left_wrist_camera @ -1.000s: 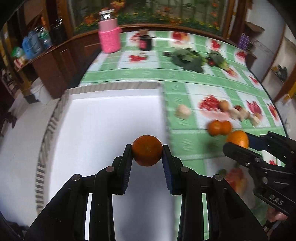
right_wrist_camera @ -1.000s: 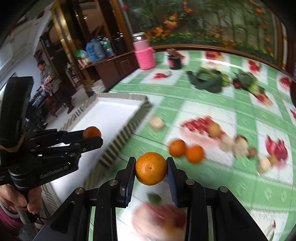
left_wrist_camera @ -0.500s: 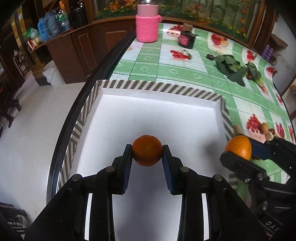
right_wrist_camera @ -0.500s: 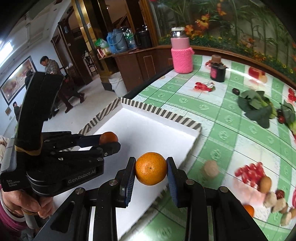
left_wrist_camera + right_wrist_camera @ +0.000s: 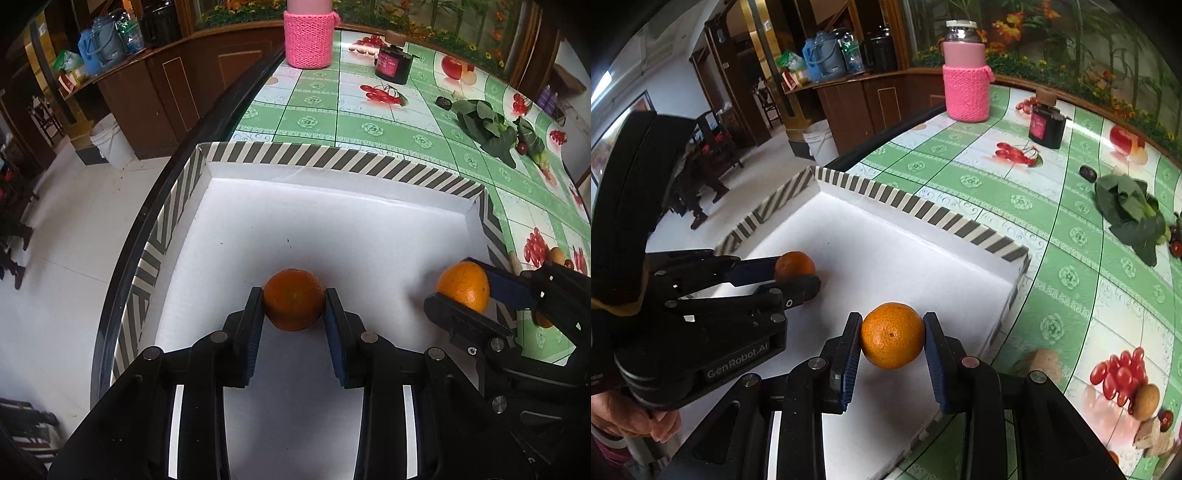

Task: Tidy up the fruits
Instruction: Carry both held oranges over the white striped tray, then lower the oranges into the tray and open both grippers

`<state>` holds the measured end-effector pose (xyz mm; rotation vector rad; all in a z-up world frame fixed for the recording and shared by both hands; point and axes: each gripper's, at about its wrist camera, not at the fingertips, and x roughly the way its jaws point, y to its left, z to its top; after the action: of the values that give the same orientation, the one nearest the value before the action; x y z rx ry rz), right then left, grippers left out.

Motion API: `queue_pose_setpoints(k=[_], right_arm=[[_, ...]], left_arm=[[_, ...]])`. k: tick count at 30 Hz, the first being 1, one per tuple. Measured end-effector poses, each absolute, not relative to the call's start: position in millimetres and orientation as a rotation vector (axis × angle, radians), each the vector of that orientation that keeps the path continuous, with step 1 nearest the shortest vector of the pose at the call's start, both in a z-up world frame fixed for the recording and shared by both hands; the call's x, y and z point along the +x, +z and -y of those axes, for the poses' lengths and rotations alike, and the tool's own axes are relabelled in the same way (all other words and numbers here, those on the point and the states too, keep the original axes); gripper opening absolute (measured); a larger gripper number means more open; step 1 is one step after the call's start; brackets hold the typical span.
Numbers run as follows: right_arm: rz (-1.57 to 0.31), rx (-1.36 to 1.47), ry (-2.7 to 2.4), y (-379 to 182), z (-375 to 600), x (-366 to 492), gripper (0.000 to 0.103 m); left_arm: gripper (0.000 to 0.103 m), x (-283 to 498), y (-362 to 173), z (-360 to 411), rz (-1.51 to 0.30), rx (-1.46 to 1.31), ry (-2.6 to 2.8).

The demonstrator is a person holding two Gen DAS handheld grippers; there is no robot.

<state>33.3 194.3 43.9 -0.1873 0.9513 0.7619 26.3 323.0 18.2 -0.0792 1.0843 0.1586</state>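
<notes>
Left gripper (image 5: 294, 306) pinching a dark orange (image 5: 294, 309) between its blue pads, poised over the near part of the white tray floor. Right gripper (image 5: 892, 341) likewise clamped on a brighter orange (image 5: 892, 340), hanging above the tray's right side, just inside the wall. Both fruits off the floor, it seems, though the gap beneath is hard to judge.

Step in hand, as a judgement: carrying two oranges into the striped tray (image 5: 332, 158) — transport done, release not yet. Next move likely calls for lowering each fruit until it rests on the floor, then spreading the jaws gently; round fruit may roll, so setting them well apart from each other and away from the wall would help.

Oranges near-spherical, so no real long axis; the bright one shows a small dimple facing the right wrist camera, which end cannot be told. Dark one's ends not readable.

Farther out on the green fruit-print tablecloth (image 5: 1052, 280): leafy greens (image 5: 1134, 218), a dark jar (image 5: 1046, 127), a pink knitted bottle (image 5: 966, 88) — and small brown fruits (image 5: 1147, 402) at the right.
</notes>
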Motion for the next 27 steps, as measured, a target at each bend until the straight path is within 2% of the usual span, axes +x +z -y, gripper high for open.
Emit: queue_pose_setpoints(k=[5,8,17,27], right_arm=[[-0.932,-0.218,0.773,43.7,-197.5,29.2,0.032],[-0.940,-0.199,0.794,44.0,-195.4,27.9,0.032],[-1.000,-0.230,0.847,38.6,-207.2,23.9,0.033],[-0.926,-0.159,0.853,54.3,-190.5,18.3,0.040]], left_arm=[[0.032,25.1,17.7,-327.2,-1.084,-0.107,0.145],[0.036,23.1,18.9,-332.3,-1.081,-0.155,0.123],[0.036,14.7,21.6,-341.1,-1.087,-0.253,0.085],[0.036,7.0,27.4,-339.2,-1.058,-0.251,0.084]])
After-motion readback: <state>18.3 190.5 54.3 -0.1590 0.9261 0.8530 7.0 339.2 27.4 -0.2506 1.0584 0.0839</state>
